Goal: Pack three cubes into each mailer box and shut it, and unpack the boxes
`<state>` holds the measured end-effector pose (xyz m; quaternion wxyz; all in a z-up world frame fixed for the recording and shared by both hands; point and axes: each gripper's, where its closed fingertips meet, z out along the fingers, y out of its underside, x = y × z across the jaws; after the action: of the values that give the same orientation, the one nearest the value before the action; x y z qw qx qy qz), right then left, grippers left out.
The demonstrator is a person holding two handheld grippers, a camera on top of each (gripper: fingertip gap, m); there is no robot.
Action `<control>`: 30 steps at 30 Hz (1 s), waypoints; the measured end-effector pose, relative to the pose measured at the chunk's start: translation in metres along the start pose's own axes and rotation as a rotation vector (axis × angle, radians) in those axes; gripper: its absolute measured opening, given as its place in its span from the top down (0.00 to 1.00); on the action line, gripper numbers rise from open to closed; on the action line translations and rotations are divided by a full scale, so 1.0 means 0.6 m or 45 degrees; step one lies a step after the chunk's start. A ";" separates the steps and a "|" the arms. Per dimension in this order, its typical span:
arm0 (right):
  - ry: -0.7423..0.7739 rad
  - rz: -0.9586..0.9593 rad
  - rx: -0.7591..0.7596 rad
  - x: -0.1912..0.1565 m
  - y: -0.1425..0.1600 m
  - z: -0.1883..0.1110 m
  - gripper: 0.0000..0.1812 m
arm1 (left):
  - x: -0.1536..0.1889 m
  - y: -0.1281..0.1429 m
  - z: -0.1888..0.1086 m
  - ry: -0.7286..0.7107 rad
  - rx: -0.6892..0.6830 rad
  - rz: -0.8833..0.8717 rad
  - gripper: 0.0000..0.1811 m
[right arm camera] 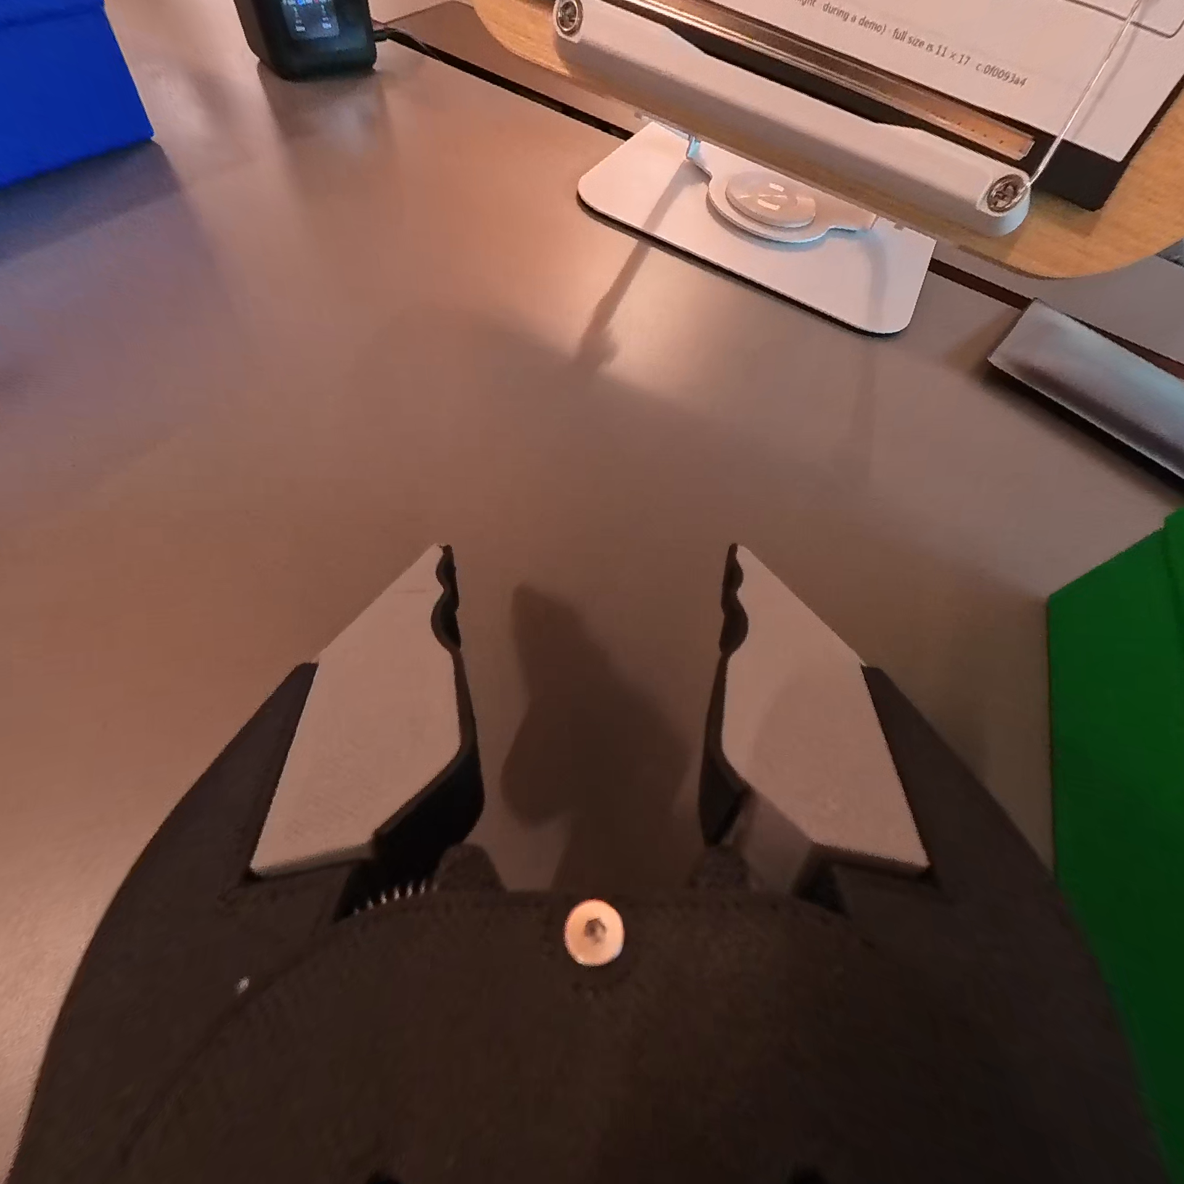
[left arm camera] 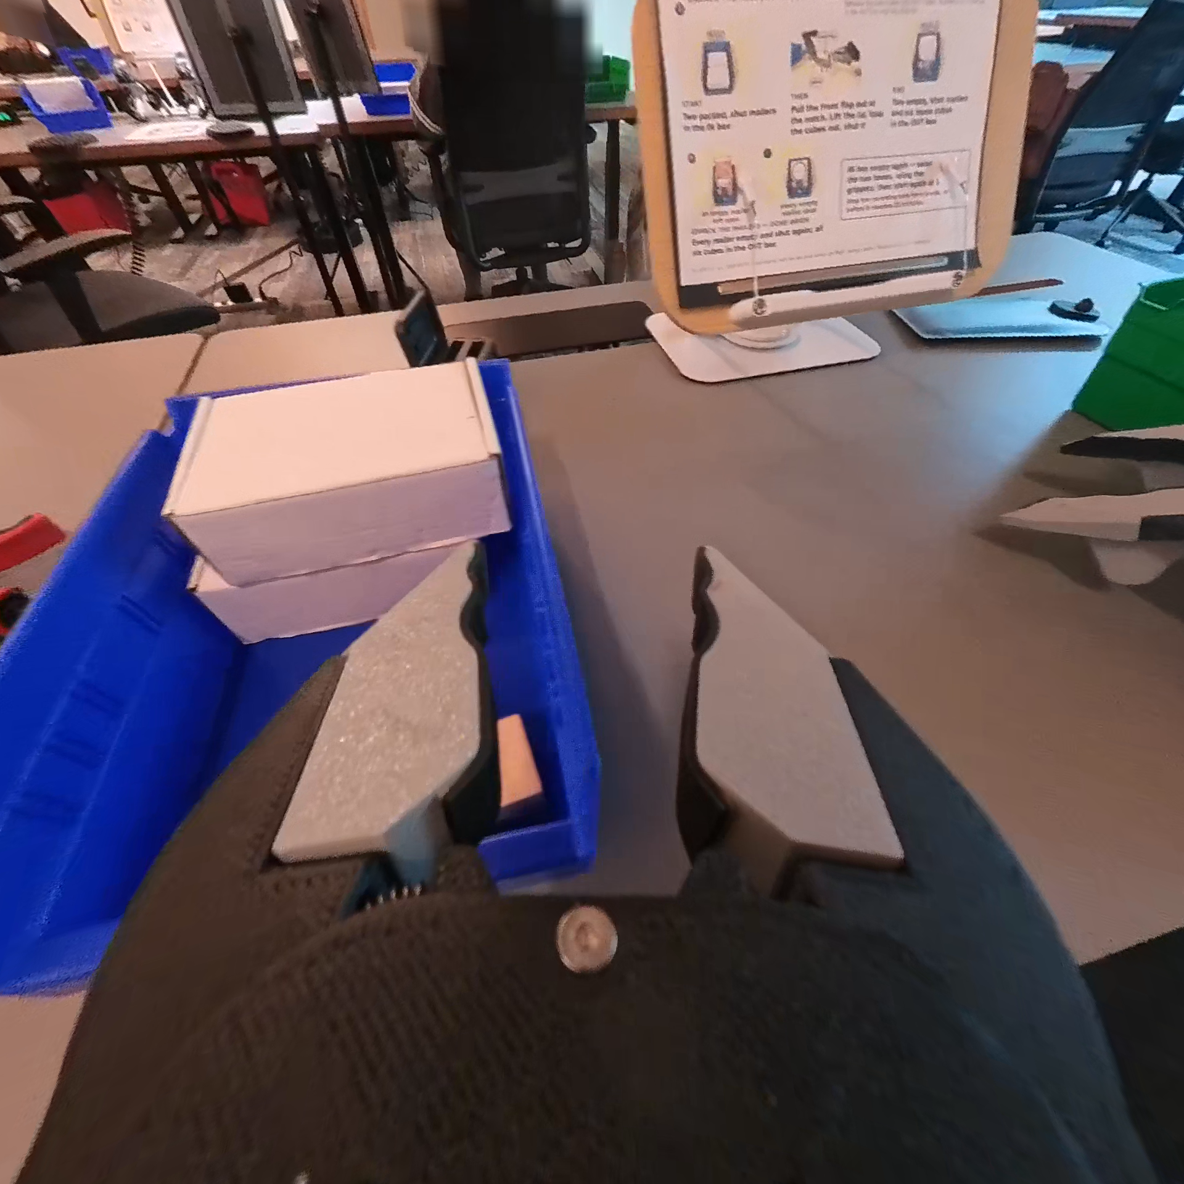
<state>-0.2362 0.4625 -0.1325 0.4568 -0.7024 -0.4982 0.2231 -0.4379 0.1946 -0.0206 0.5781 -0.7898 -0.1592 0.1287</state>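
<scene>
Here, in the left wrist view, the left gripper (left arm camera: 586, 557) gapes empty at lower centre over the grey table (left arm camera: 769, 480), beside a blue bin (left arm camera: 551, 641) at left holding two stacked white mailer boxes (left arm camera: 333, 468) and a tan cube (left arm camera: 519, 762), while in the right wrist view the right gripper (right arm camera: 589, 554) hangs spread and empty above bare tabletop, a green bin (right arm camera: 1127, 801) at the right edge.

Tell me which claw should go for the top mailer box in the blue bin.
Left. The left claw is open right beside the blue bin, with the stacked top mailer box just ahead. The right claw, also open, faces only bare table.
</scene>
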 end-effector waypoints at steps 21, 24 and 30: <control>-0.012 -0.051 -0.021 -0.011 0.002 0.002 0.56 | -0.210 0.058 0.184 0.144 -0.665 1.150 0.57; -0.025 -0.046 -0.019 -0.012 0.002 0.002 0.56 | -0.234 0.068 0.208 0.096 -0.731 1.324 0.53; -0.035 -0.060 -0.038 -0.016 0.005 0.005 0.56 | -0.255 0.074 0.225 -0.013 -0.826 1.588 0.50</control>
<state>-0.2408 0.4551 -0.1378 0.4446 -0.6941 -0.5239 0.2146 -0.6257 0.2384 -0.1002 0.1311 -0.8658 0.2904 0.3858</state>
